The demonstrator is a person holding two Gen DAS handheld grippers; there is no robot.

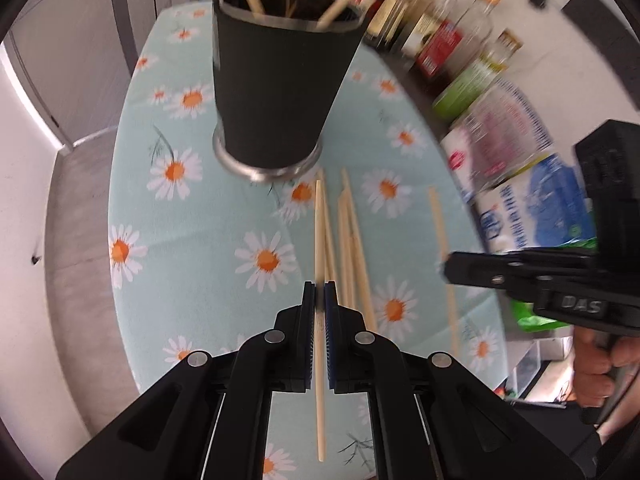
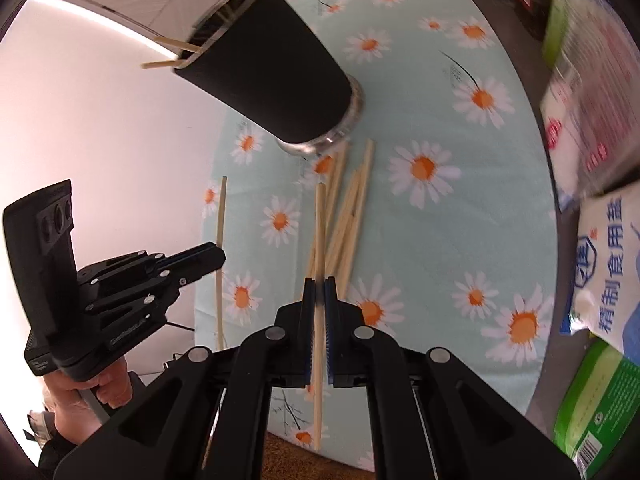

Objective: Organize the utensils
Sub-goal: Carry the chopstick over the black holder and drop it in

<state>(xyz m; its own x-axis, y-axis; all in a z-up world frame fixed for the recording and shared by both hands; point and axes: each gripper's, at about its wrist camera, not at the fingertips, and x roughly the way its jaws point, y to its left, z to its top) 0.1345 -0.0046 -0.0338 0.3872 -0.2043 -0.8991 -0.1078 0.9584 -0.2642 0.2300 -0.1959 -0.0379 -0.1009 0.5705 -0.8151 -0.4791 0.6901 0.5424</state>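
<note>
A tall black utensil cup (image 1: 280,80) with a metal foot stands on the daisy-print tablecloth (image 1: 192,240) and holds several wooden chopsticks. In front of it lies a loose pile of chopsticks (image 1: 352,248). My left gripper (image 1: 320,288) is shut on one chopstick (image 1: 319,220), held above the cloth and pointing toward the cup. My right gripper (image 2: 319,284) is shut on another chopstick (image 2: 320,220) over the pile (image 2: 348,224), with the cup (image 2: 272,76) beyond it. Each gripper also shows in the other's view, the right gripper (image 1: 447,267) at the right and the left gripper (image 2: 222,254) at the left.
Sauce bottles (image 1: 440,40) and jars line the table's far right side. Bags of salt (image 2: 608,264) and a green package (image 2: 592,412) crowd the right edge. The cloth's left edge (image 1: 116,184) drops off to grey floor. A hand (image 2: 96,396) grips the left tool's handle.
</note>
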